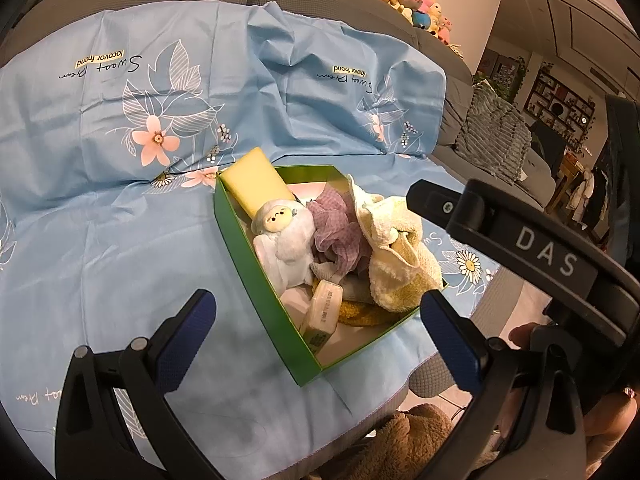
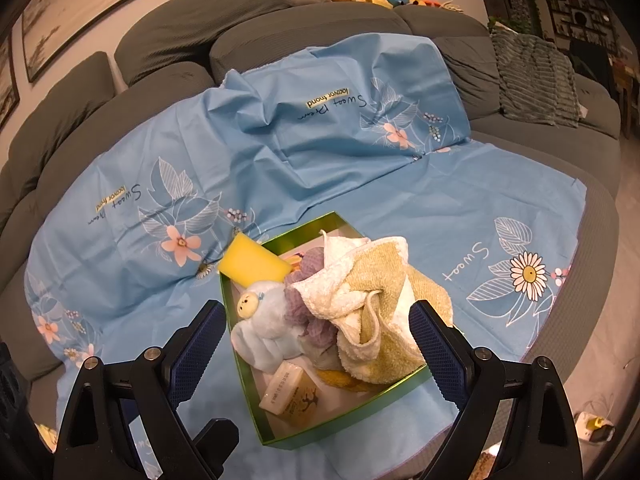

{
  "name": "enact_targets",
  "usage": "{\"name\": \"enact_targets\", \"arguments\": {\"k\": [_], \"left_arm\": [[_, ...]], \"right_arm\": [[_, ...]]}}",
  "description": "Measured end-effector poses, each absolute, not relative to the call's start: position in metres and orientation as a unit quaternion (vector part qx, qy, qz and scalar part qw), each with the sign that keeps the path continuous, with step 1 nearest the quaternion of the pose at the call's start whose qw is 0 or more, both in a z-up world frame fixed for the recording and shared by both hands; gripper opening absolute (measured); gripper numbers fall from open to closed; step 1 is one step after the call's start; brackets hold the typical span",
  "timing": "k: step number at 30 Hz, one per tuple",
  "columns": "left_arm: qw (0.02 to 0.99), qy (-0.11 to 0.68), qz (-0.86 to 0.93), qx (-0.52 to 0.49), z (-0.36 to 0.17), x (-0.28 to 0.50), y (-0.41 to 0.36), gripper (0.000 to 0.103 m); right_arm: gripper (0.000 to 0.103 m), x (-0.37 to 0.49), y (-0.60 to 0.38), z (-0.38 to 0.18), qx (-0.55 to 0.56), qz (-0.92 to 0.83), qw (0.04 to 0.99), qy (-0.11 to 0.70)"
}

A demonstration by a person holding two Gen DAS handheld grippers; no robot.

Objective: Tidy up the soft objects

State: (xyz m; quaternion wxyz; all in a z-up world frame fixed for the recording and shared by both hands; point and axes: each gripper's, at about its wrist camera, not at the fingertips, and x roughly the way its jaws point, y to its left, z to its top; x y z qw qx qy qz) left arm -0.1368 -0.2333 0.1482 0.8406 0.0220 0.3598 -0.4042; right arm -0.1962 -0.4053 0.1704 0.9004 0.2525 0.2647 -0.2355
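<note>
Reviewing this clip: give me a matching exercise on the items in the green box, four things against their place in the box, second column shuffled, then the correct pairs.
Things:
1. yellow sponge
2. blue plush toy
3. yellow-and-white towel
4. wrapped soap bar

Places in the green box, as seen from the right wrist view:
A. near end, lying on the box floor
B. right side, bunched and spilling over the wall
C. far left corner, propped on the rim
D. left side, against the wall, face showing

Pairs: 1-C, 2-D, 3-B, 4-A
</note>
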Motion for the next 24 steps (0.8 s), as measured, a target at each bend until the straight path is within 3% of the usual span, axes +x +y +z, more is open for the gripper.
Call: {"name": "enact_targets", "arguments": {"k": [24], "left_arm": [[0.834, 0.368, -0.410, 0.025, 0.1437, -0.1365, -0.2317, 0.102]], "right_arm": [[0.094, -0.1965, -0.4104, 0.1672, 0.246, -0.237, 0.900, 0.272]]}}
